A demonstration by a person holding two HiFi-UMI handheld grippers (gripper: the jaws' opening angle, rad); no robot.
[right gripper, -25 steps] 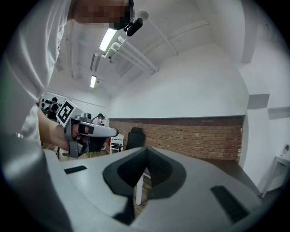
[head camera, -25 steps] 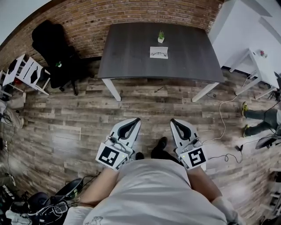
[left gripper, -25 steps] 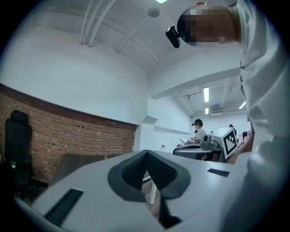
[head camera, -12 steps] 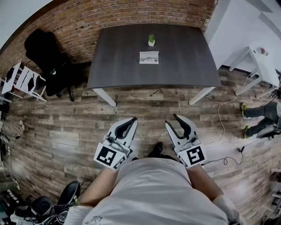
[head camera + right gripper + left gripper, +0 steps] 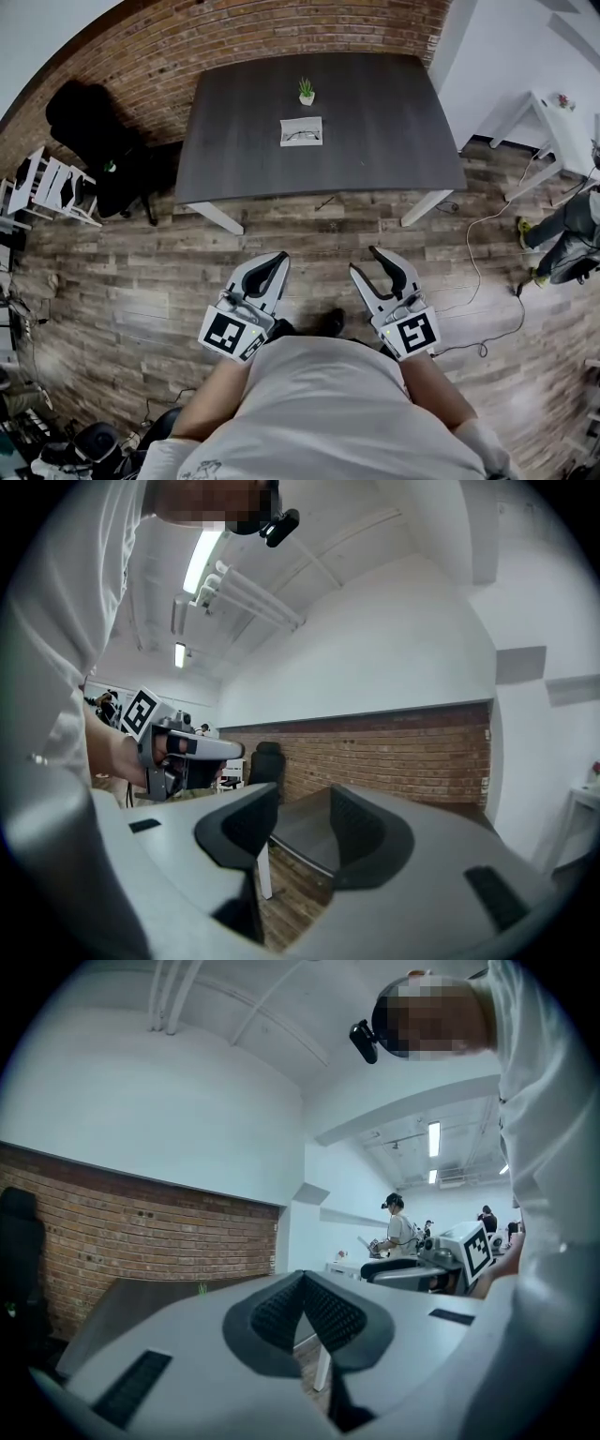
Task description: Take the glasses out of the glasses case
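Glasses case [image 5: 301,131] on table [image 5: 394,122]: too small in head view, open or shut not told; contents not resolved. Table largely masked by right gripper [image 5: 303,806] in right gripper view, by left gripper [image 5: 302,1281] in left gripper view. Bystander [image 5: 567,230] cut off by head view's right edge.

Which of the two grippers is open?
The right gripper: its jaws have just been opening and stand apart with nothing between them, while the left gripper has its jaws pressed together.

An office-like workroom, with brick wall [image 5: 234,37], dark table [image 5: 375,131], office chair [image 5: 89,131], floor cables [image 5: 473,246].
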